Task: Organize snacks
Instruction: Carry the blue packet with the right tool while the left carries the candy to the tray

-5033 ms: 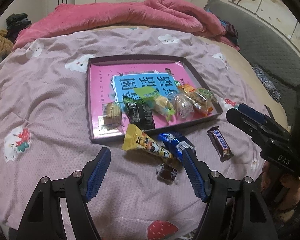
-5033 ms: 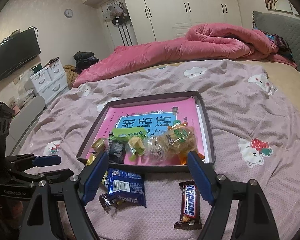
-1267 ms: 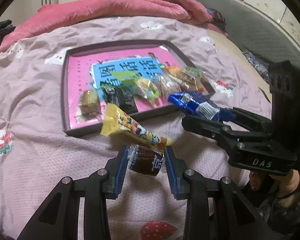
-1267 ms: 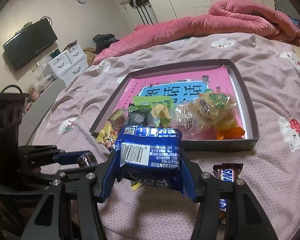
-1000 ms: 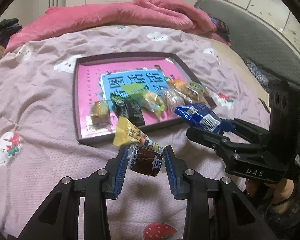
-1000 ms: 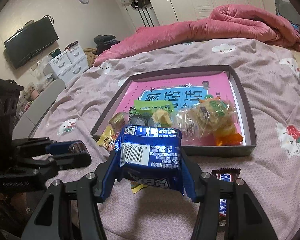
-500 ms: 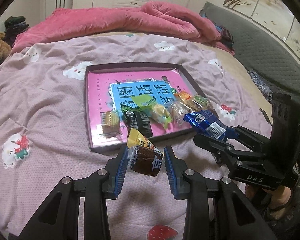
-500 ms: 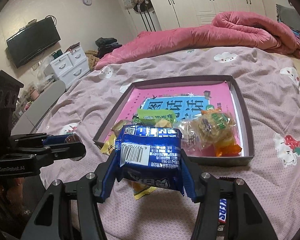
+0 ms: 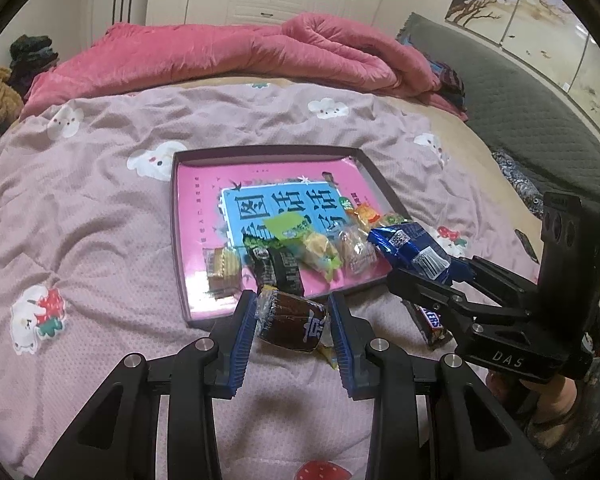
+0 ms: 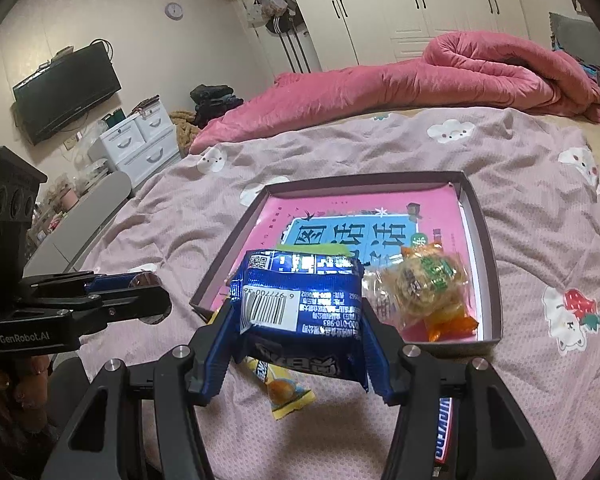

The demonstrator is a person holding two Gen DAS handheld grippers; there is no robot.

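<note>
Right, you're gripping the brown candy [image 9: 291,322] in your left gripper [image 9: 292,324] and the blue packet [image 10: 300,314] in your right gripper [image 10: 298,338], both hovering near the tray [image 9: 176,216], presumably for dropping in.

In the left wrist view we see our left gripper [image 9: 293,322] clamped on a dark brown wrapped snack [image 9: 291,321], held above the pink bedsheet [image 9: 80,216] just short of the tray [image 9: 176,240]. To its right, our right gripper [image 9: 428,268] pinches a blue packet [image 9: 410,246] over the tray's near corner, with a Snickers bar [image 9: 428,320] lying beneath it.
</note>
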